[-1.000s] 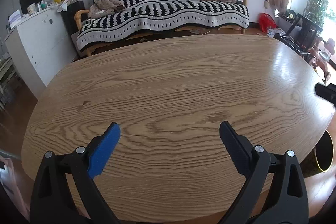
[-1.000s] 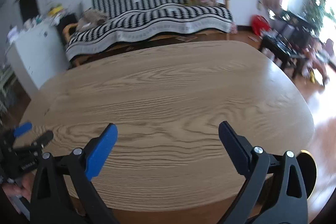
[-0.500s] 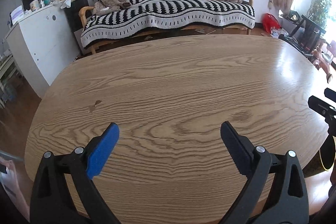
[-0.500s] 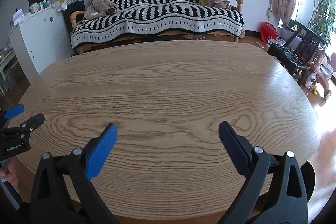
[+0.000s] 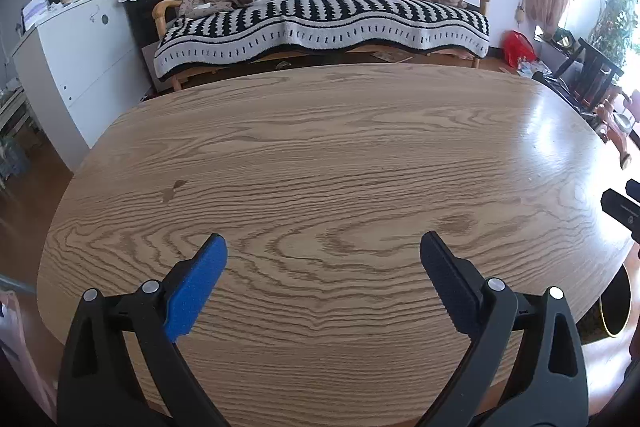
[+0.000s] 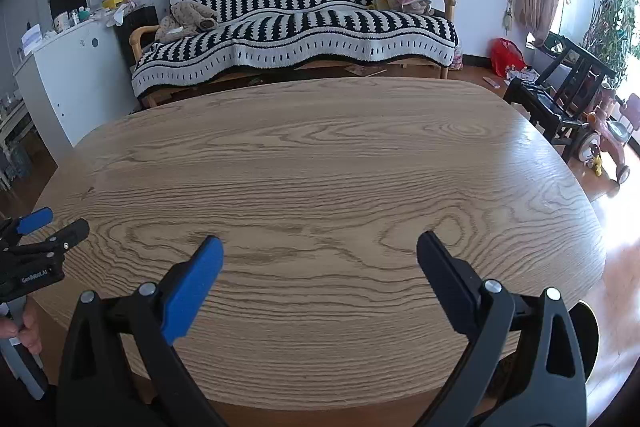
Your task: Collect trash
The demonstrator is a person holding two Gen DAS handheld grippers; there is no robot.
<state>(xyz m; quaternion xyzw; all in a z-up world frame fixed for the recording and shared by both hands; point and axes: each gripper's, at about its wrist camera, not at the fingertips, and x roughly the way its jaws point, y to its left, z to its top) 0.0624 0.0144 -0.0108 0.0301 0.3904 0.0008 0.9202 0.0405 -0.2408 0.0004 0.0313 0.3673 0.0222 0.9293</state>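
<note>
1. The left claw (image 5: 323,247) is held spread wide above the near edge of the wooden desk (image 5: 320,155), with nothing between its jaws; one pad is blue, the other black.
2. The right claw (image 6: 320,247) is likewise spread wide and holds nothing; it is seen over the near part of the same desk.
3. In the right wrist view, the left claw is seen at nine o'clock, at the desk's edge; in the left wrist view, a black tip of the right claw is seen at three o'clock.
4. No trash can be made out on the desk in either view; a dark round bin (image 5: 614,307) with a yellow rim is seen below the desk's edge at about four o'clock in the left wrist view.
5. A sofa (image 5: 320,23) under a black-and-white striped blanket is seen at twelve o'clock, beyond the desk; a white cabinet (image 5: 68,67) is seen at ten o'clock.
</note>
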